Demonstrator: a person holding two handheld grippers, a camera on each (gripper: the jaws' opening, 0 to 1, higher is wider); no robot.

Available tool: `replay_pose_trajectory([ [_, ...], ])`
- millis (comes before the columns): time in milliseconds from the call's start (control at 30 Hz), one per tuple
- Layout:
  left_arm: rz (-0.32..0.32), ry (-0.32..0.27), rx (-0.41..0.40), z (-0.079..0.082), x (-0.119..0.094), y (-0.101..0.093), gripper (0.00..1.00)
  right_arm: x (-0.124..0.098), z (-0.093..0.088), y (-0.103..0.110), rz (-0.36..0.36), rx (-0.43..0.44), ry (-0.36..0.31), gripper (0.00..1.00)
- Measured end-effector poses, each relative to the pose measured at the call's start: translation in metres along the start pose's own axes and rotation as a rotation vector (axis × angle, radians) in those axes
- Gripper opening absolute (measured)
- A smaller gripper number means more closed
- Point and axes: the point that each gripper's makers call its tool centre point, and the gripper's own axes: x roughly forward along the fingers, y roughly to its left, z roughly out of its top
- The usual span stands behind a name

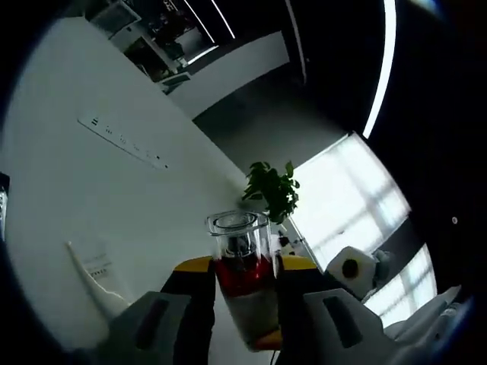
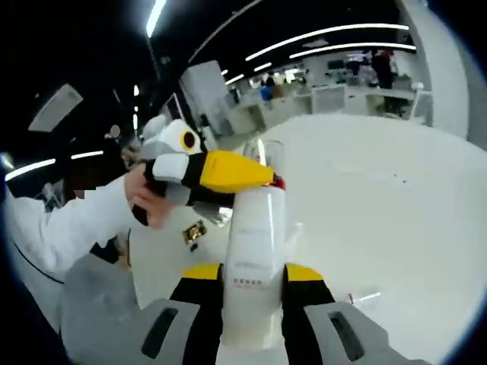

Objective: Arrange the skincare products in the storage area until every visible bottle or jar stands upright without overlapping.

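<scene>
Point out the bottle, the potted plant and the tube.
Bottle (image 1: 245,285): left gripper view, its red band.
Potted plant (image 1: 272,188): left gripper view, its leaves.
Tube (image 1: 93,272): left gripper view, its white body.

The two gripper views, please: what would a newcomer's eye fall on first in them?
First, the white bottle with its clear cap and red band, clamped between both grippers: the right gripper holds its body and the left gripper closes on its top. Next, in the left gripper view, a white tube lies on the white table, with a green plant behind.

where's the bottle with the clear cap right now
The bottle is held off the table, gripped by both grippers: the left gripper near its clear cap, the right gripper on its white body.
</scene>
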Motion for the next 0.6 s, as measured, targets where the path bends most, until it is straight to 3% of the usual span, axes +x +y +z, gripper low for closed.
replay_pose_trajectory([
  [67, 0.007, -0.003, 0.010, 0.000, 0.002, -0.002, 0.25, -0.001, 0.000, -0.001, -0.016, -0.010, 0.000, 0.21],
  [100, 0.011, -0.005, 0.018, 0.000, 0.003, -0.003, 0.25, -0.003, 0.002, -0.006, -0.060, -0.072, -0.015, 0.21],
  [233, 0.027, -0.003, 0.055, -0.001, 0.006, -0.007, 0.26, -0.009, 0.001, -0.008, -0.151, -0.166, -0.012, 0.21],
  [333, 0.024, 0.001, 0.067, -0.004, 0.008, -0.013, 0.25, -0.011, -0.002, -0.007, -0.173, -0.142, -0.032, 0.21],
  [600, 0.049, 0.071, 0.254, -0.027, 0.018, -0.026, 0.24, -0.021, -0.024, -0.014, -0.262, -0.137, -0.078, 0.21],
])
